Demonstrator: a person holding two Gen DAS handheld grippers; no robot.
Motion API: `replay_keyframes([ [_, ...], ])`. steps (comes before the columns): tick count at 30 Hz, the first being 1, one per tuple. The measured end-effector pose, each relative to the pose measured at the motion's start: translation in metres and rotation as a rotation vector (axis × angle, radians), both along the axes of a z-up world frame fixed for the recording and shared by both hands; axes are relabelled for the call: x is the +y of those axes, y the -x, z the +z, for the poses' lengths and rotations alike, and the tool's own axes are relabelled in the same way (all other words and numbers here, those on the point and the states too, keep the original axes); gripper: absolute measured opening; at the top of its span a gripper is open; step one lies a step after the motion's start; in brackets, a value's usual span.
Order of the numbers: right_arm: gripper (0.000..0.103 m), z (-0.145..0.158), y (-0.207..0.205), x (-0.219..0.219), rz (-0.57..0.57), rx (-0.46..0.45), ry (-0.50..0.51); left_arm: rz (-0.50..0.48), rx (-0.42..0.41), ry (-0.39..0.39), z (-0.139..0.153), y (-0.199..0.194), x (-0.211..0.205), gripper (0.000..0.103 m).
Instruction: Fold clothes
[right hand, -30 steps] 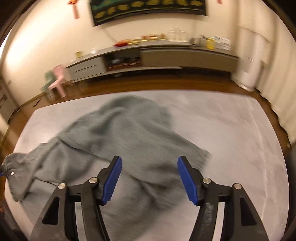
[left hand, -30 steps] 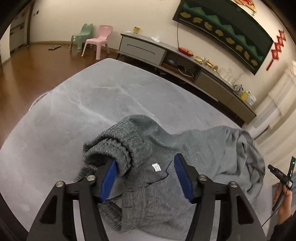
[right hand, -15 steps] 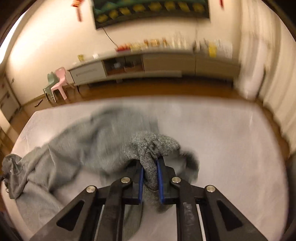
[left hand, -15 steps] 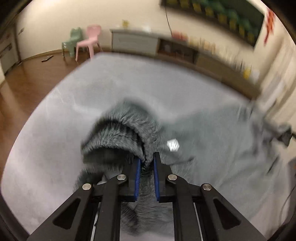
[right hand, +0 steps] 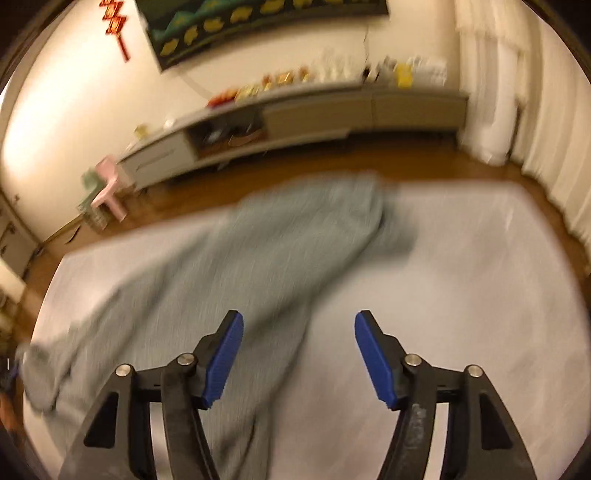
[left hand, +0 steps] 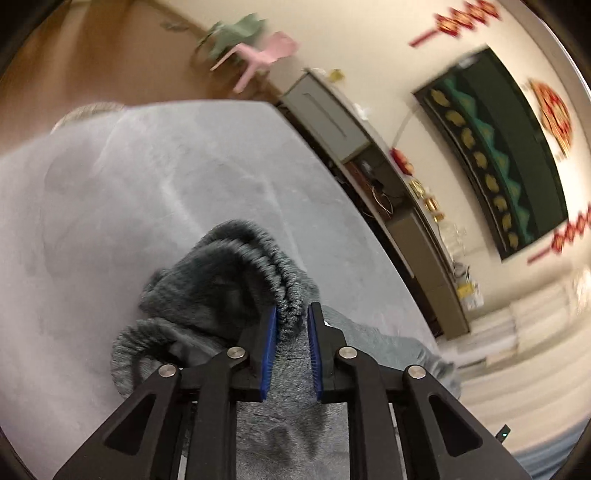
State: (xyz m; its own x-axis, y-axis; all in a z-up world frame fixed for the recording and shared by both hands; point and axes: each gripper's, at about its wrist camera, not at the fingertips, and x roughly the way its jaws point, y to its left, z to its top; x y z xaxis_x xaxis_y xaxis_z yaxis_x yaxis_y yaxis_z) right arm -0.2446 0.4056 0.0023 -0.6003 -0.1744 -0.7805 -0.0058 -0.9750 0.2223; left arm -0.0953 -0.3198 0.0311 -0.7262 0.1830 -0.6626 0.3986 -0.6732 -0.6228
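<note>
The grey knit garment (left hand: 236,288) lay on the grey table (left hand: 147,192), and my left tool (left hand: 291,332) had its blue pads (left hand: 269,350) pressed together on a bunched ribbed band of it. The ribbing rose in a thick curl just beyond the pads, with more of the fabric heaped to the left of the fingers and trailing away beneath them toward the right. In the right wrist view the garment (right hand: 258,266) stretched in a long blurred sweep from the far edge of the table (right hand: 480,277) down to the near left, where one end sat bunched by the edge. My right tool (right hand: 299,354) was spread wide with nothing between its pads (right hand: 223,358); its left finger hung over the cloth and its right finger over bare table. Whether that tool touched the fabric I could not tell, because the picture was smeared. Past the table ran a wooden floor (right hand: 332,162) and a long low cabinet (right hand: 295,114) against the wall, with small items along its top too blurred to name. A pink chair (left hand: 266,51) and a green chair (left hand: 236,31) stood side by side on the floor, and a dark wall hanging (left hand: 509,147) with yellow shapes hung above the cabinet.
</note>
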Motion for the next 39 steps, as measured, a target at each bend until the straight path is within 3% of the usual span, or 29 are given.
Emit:
replay_keyframes([
  [3, 0.066, -0.037, -0.013, -0.029, 0.090, -0.061, -0.005, -0.026, -0.020, 0.024, 0.002, 0.001, 0.008, 0.017],
  [5, 0.063, -0.047, -0.013, -0.045, 0.110, -0.045, -0.052, -0.030, -0.038, 0.041, 0.001, -0.001, 0.009, 0.017],
  [6, 0.050, -0.046, -0.013, -0.050, 0.111, -0.023, -0.099, -0.027, -0.045, 0.052, 0.000, -0.002, 0.009, 0.017],
  [7, 0.008, -0.043, -0.015, -0.052, 0.115, -0.014, -0.127, -0.016, -0.054, 0.070, -0.001, -0.004, 0.008, 0.017],
  [9, 0.009, -0.017, -0.034, -0.042, 0.092, 0.051, -0.123, 0.013, -0.066, 0.077, -0.005, -0.007, -0.001, 0.017],
  [11, 0.008, 0.023, -0.068, -0.026, 0.056, 0.163, -0.101, 0.047, -0.068, 0.024, -0.011, -0.012, -0.015, 0.017],
  [13, 0.009, 0.081, -0.131, 0.001, 0.005, 0.353, -0.084, 0.078, -0.063, 0.002, -0.010, -0.019, -0.020, 0.017],
  [15, 0.009, 0.110, -0.181, 0.027, -0.042, 0.437, -0.102, 0.089, -0.067, -0.020, -0.011, -0.022, -0.024, 0.017],
  [17, 0.010, 0.102, -0.216, 0.055, -0.098, 0.396, -0.120, 0.080, -0.076, -0.054, -0.014, -0.023, -0.025, 0.017],
  [18, 0.013, 0.086, -0.225, 0.068, -0.127, 0.340, -0.142, 0.053, -0.080, -0.077, -0.016, -0.022, -0.022, 0.023],
  [20, 0.030, 0.037, -0.231, 0.094, -0.177, 0.165, -0.173, -0.003, -0.092, -0.096, -0.017, -0.022, -0.013, 0.033],
  [21, 0.031, 0.016, -0.235, 0.108, -0.210, 0.092, -0.159, -0.034, -0.102, -0.072, -0.014, -0.024, -0.006, 0.035],
  [22, 0.032, 0.006, -0.238, 0.122, -0.266, 0.058, -0.068, -0.066, -0.108, -0.044, -0.009, -0.028, 0.002, 0.036],
  [24, 0.036, -0.010, -0.244, 0.150, -0.362, 0.004, 0.106, -0.139, -0.064, 0.043, 0.012, -0.043, 0.021, 0.043],
  [25, 0.045, -0.007, -0.245, 0.153, -0.357, 0.020, 0.146, -0.197, -0.008, 0.119, 0.028, -0.056, 0.036, 0.048],
  [27, 0.049, 0.002, -0.244, 0.148, -0.331, 0.047, 0.108, -0.330, 0.089, 0.270, 0.046, -0.077, 0.070, 0.071],
  [28, 0.050, 0.007, -0.243, 0.144, -0.318, 0.059, 0.095, -0.395, 0.127, 0.348, 0.053, -0.086, 0.087, 0.076],
  [30, 0.053, 0.010, -0.238, 0.135, -0.293, 0.070, 0.129, -0.503, 0.095, 0.529, 0.044, -0.088, 0.118, 0.079],
  [32, 0.056, 0.011, -0.234, 0.123, -0.258, 0.070, 0.164, -0.511, 0.005, 0.620, 0.028, -0.078, 0.129, 0.079],
  [35, 0.056, 0.009, -0.234, 0.108, -0.209, 0.068, 0.175, -0.531, -0.102, 0.582, 0.001, -0.060, 0.129, 0.079],
  [37, 0.056, 0.009, -0.238, 0.095, -0.184, 0.068, 0.181, -0.536, -0.150, 0.577, -0.013, -0.050, 0.131, 0.070],
  [38, 0.056, 0.009, -0.239, 0.093, -0.175, 0.067, 0.184, -0.540, -0.172, 0.568, -0.019, -0.045, 0.131, 0.027],
  [39, 0.056, 0.009, -0.240, 0.091, -0.166, 0.067, 0.187, -0.554, -0.186, 0.527, -0.022, -0.042, 0.131, 0.007],
])
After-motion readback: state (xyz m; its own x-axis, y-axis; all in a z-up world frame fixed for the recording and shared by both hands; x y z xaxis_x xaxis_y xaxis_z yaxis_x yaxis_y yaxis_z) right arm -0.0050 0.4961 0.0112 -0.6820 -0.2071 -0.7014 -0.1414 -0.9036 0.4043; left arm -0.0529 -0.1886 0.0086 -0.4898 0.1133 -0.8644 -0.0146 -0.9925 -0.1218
